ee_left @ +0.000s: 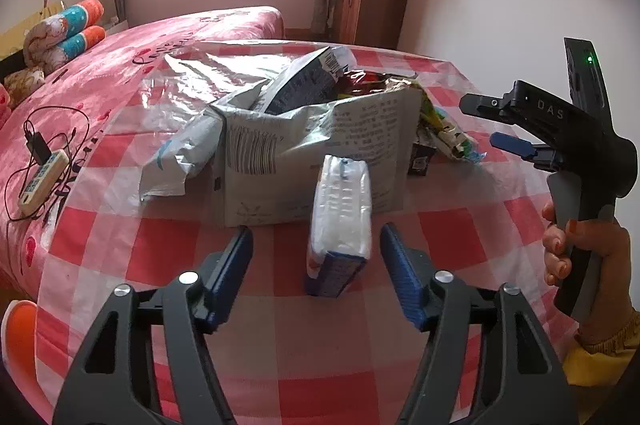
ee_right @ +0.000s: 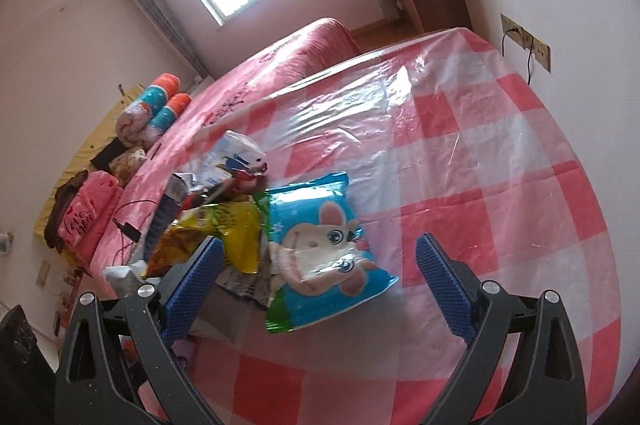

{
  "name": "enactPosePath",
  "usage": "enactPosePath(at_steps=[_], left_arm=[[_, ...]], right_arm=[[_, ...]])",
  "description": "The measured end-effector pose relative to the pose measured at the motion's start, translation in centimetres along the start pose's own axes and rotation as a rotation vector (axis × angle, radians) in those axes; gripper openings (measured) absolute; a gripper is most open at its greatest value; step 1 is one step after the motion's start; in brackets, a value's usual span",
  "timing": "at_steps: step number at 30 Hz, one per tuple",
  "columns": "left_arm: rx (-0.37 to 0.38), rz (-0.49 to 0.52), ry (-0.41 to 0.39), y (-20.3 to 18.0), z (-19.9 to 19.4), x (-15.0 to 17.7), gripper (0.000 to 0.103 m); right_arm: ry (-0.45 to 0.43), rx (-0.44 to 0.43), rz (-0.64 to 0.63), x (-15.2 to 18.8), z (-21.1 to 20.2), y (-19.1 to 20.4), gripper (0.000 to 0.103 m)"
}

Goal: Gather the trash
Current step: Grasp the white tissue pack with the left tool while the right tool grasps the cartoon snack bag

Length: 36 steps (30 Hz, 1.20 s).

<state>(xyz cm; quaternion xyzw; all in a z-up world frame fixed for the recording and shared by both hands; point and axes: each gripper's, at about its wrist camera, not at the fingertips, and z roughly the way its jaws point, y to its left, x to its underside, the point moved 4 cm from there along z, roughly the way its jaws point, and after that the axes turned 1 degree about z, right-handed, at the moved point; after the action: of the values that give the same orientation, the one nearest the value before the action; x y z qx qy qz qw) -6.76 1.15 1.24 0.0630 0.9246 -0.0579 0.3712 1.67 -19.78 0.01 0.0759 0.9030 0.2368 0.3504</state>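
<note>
On the red-and-white checked table cover (ee_left: 168, 249), the white mailer bag (ee_left: 180, 153) at the left lies crumpled, its print too creased to read. Beside it the grey printed bag (ee_left: 320, 145) stands open-topped; the wrappers stuffed inside are mostly hidden by its front wall. In front, a tissue pack (ee_left: 340, 217) lies between the blue pads of the left gripper (ee_left: 316, 253), its long axis pointing away toward the bag; both pads stand clear of it, jaws apart. Right gripper (ee_right: 320, 265) hangs with jaws wide, nothing clamped; a blue rabbit-print packet (ee_right: 320, 249) lies between them, tilted diagonally, its far corner toward the window. The wrapper pile (ee_right: 224, 225) at its left is partly covered by 1 pad.
</note>
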Motion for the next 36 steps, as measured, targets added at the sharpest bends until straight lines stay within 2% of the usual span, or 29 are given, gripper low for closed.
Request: enactPosePath(at_steps=[5, 9, 17, 21, 26, 32, 34, 36], left_arm=[[0.008, -0.016, 0.008, 0.0, 0.7, 0.0, 0.061], [0.017, -0.021, 0.007, 0.0, 1.2, -0.3, 0.058], [0.048, -0.039, 0.014, 0.1, 2.1, -0.3, 0.039], [0.072, -0.048, 0.013, 0.0, 2.3, -0.3, 0.028], [0.084, -0.06, 0.01, 0.2, 2.3, -0.3, 0.026], [0.092, -0.072, 0.003, 0.5, 2.0, -0.2, 0.025], [0.095, -0.077, -0.005, 0.7, 1.7, -0.2, 0.025], [0.102, -0.078, -0.015, 0.8, 1.4, -0.3, 0.025]], right_arm=[[0.014, 0.037, -0.036, 0.0, 0.9, 0.5, 0.095], [0.027, 0.055, -0.045, 0.0, 1.7, 0.5, 0.086], [0.036, 0.084, -0.079, -0.3, 2.9, 1.1, 0.085], [0.05, 0.099, -0.099, 0.0, 3.4, 1.2, 0.082], [0.045, 0.098, -0.115, 0.1, 3.4, 1.6, 0.075], [0.04, 0.086, -0.135, 0.2, 3.2, 1.9, 0.064], [0.044, 0.097, -0.137, 0.3, 3.3, 1.7, 0.056], [0.045, 0.097, -0.139, 0.4, 3.3, 1.8, 0.054]])
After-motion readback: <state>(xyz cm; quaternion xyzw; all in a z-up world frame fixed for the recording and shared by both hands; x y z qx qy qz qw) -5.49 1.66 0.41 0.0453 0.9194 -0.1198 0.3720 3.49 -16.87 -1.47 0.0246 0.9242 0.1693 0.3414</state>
